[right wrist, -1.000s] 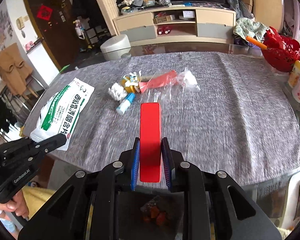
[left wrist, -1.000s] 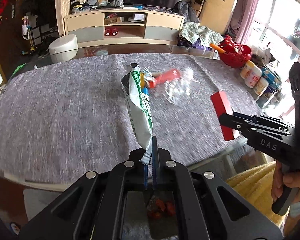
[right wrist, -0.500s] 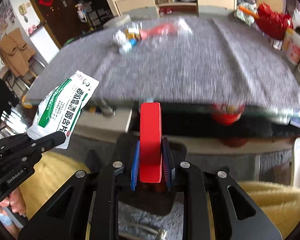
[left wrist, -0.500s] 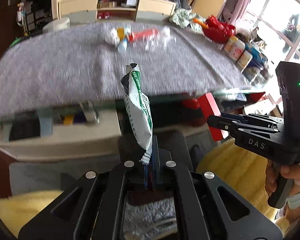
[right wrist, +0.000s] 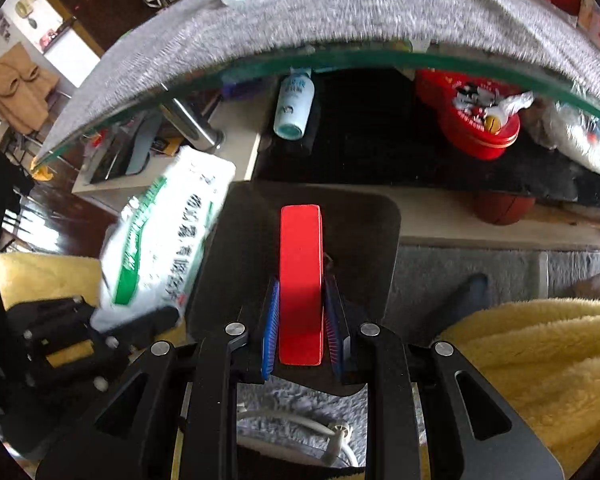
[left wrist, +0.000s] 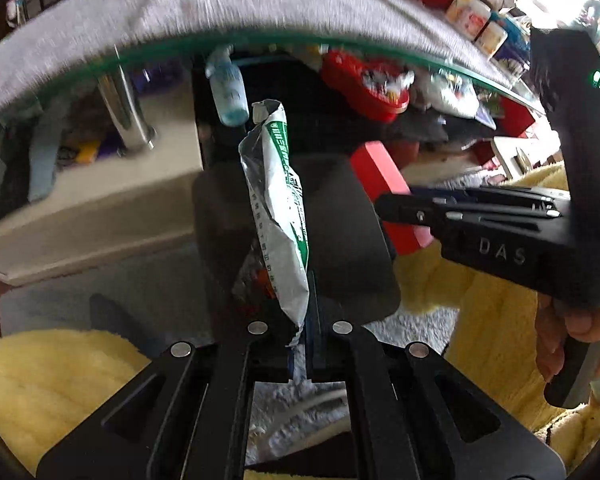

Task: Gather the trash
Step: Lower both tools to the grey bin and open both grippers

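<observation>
Since a second ago both tools have dropped from over the grey-clothed surface (right wrist: 340,12) to below its glass edge, and now point down at a dark bin (right wrist: 380,224) standing on the floor between the person's yellow-robed knees. The left tool (left wrist: 300,344) is clamped on the bottom corner of a green-and-white sachet (left wrist: 278,208), which stands up from the jaws toward 12 o'clock over the bin's opening. The right tool (right wrist: 302,320) is clamped on a flat red block (right wrist: 300,280), its blue pads pressed to both sides, the block pointing to 12 o'clock over the same bin. In the left view the right tool comes in from 3 o'clock with the red block at its tip, close to the sachet, apparently not touching it. I judge that both pieces are ready to be dropped, so the next move needs the jaws parted one after the other so the pieces do not knock each other past the rim. More trash lies blurred at the far edge of the surface at 12 o'clock, so the job is not finished. Under the surface a shelf holds a white and teal bottle (right wrist: 296,104) and a red tin (right wrist: 472,112); neither blocks the bin.
</observation>
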### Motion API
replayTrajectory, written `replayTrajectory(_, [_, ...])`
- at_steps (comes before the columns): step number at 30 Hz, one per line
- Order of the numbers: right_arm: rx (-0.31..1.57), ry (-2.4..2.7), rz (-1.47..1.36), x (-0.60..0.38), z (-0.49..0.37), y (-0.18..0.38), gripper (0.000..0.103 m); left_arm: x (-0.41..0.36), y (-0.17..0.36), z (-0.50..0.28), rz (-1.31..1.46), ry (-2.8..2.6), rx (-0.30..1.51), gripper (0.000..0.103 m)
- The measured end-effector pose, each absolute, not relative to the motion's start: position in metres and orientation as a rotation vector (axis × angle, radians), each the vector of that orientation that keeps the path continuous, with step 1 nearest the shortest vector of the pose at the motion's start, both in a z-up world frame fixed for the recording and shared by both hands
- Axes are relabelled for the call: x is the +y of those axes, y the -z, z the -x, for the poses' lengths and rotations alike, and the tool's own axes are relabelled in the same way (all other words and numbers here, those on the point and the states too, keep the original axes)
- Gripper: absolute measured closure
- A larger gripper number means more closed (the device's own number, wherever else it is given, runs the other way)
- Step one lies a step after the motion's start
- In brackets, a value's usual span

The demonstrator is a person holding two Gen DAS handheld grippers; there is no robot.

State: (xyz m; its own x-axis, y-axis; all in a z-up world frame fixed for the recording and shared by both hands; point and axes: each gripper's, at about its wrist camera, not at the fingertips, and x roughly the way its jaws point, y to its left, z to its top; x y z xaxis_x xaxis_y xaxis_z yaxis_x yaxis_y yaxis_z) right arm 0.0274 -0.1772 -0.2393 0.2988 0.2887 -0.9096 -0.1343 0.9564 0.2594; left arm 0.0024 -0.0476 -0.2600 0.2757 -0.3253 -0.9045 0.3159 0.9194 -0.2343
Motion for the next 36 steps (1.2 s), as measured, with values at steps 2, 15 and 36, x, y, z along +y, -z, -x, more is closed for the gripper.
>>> replayTrajectory(2, [1.253,-0.279,-0.149,-0.177,-0.029,0.246,0.080,-0.048,0.269,-0.003,0.018,0.435,1.243,0.101])
replayTrajectory(15, [1.262,-0.262,-0.187,-0.181,-0.041,0.248,0.073,-0.046,0.282,-0.013,0.078,0.435,1.300,0.082])
replayTrajectory(36, [1.131,-0.118,-0.248,-0.229,-0.060,0.201,0.004,-0.009,0.220,-0.032,0.029,0.290,1.150,0.009])
